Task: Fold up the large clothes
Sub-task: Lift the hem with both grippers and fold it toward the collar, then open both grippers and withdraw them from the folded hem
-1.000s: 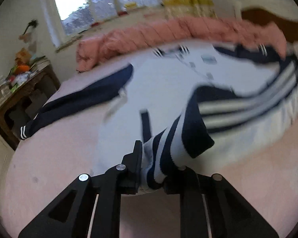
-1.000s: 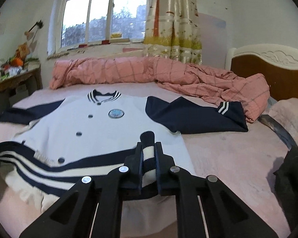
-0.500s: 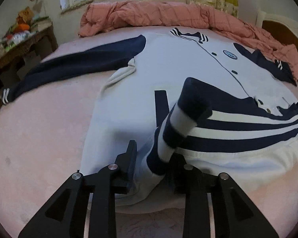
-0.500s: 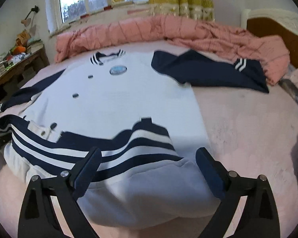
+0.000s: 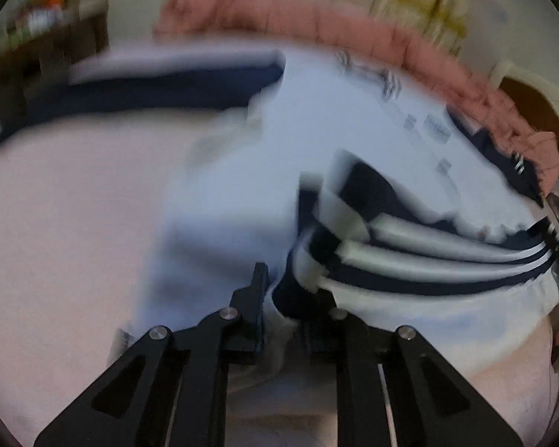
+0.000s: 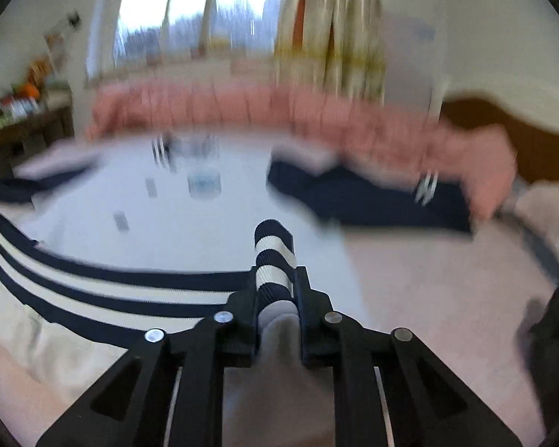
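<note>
I see the white jacket (image 6: 190, 231) with navy sleeves spread flat, front up, on the pink bed (image 6: 428, 283), its collar toward the rumpled pink quilt (image 6: 316, 119) under the window (image 6: 205, 11). My right claw (image 6: 275, 287) is closing, its jaws narrow and pinching a bunched piece of the navy-and-white striped hem (image 6: 274, 257), which sticks up between the fingers. My left claw (image 5: 290, 298) is also closing, jaws narrow, with the other end of that striped hem (image 5: 316, 257) gathered between the fingers and lifted off the bed. In the left view the striped band runs from the claw across to the right, over the white body. One navy sleeve (image 5: 149, 89) stretches left toward a wooden side desk (image 5: 44, 48); the other sleeve (image 6: 372, 197) lies by the quilt. Both views are blurred.
</note>
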### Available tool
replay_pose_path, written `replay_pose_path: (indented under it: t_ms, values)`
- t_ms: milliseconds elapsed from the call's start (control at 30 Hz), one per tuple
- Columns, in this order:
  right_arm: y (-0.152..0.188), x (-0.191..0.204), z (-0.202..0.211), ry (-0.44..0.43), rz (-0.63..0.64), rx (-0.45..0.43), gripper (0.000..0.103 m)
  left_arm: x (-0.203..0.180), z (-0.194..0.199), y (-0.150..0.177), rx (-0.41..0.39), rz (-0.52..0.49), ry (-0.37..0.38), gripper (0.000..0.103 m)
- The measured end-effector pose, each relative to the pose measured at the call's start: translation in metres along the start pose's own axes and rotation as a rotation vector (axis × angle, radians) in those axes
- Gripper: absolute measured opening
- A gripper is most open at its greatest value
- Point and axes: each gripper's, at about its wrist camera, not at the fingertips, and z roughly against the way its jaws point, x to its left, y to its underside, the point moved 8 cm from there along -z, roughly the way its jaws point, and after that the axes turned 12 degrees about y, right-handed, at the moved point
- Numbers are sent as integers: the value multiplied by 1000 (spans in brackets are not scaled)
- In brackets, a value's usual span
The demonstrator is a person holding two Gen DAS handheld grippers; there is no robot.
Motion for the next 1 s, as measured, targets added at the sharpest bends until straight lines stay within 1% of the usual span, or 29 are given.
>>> replay_pose_path:
  t_ms: [33, 100, 133, 167, 200, 233, 267, 300, 333, 367, 467, 533, 567, 600, 667, 700, 733, 800, 833, 900, 933, 1000]
  values:
    - [3, 2, -8, 3, 8, 38, 23, -1, 4, -1, -10, -1, -1, 17]
    - [3, -4, -6, -5, -17, 37, 39, -4, 10, -4, -22, -23, -30, 21]
    - [2, -11, -5, 5, -42, 33, 55, -3, 9, -1, -17, -27, -49, 24]
    - [3, -19, -7, 26, -71, 39, 63, -2, 7, 1, -16, -25, -53, 24]
    - [2, -23, -9, 18, -94, 47, 64, -3, 9, 1, -21, -27, -56, 24]
    - [3, -29, -9, -6, -121, 56, 65, -4, 11, 0, -29, -29, -63, 29]
    - [4, -34, -10, -30, -153, 69, 68, -3, 14, 0, -40, -29, -82, 41]
    - [4, -40, -11, -31, -170, 74, 74, -1, 17, -1, -58, -24, -100, 49]
    - [3, -45, -11, -29, -192, 77, 79, 1, 22, 0, -83, -13, -108, 64]
    - [3, -50, -8, -33, -214, 76, 81, 4, 25, -3, -104, 2, -96, 70]
    - [3, -60, -4, -54, -248, 76, 85, 20, 39, -3, -166, 103, -15, 71]
    - [3, -64, -2, -73, -272, 71, 85, 31, 37, 0, -165, 175, 26, 71]
    - [1, -67, 2, -96, -289, 59, 85, 35, 35, 0, -159, 196, 36, 70]
    - [1, -70, 5, -108, -301, 49, 85, 36, 35, 1, -157, 202, 28, 68]
    - [-2, -76, 12, -140, -328, 27, 85, 34, 34, 1, -151, 177, -39, 59]
    - [-3, -77, 15, -160, -340, 22, 85, 31, 32, 2, -143, 152, -88, 58]
    - [-4, -81, 19, -200, -364, 15, 85, 29, 31, 2, -136, 133, -122, 58]
    - [-2, -84, 21, -244, -389, 30, 85, 26, 30, 2, -130, 100, -173, 57]
    - [1, -83, 20, -254, -383, 49, 85, 26, 30, 4, -129, 92, -184, 57]
    - [17, -70, 7, -262, -299, 159, 85, 27, 30, 5, -125, 90, -189, 57]
    - [26, -63, 0, -247, -254, 198, 85, 28, 29, 4, -124, 92, -188, 57]
    - [32, -55, -10, -188, -199, 231, 85, 28, 28, 4, -121, 92, -191, 57]
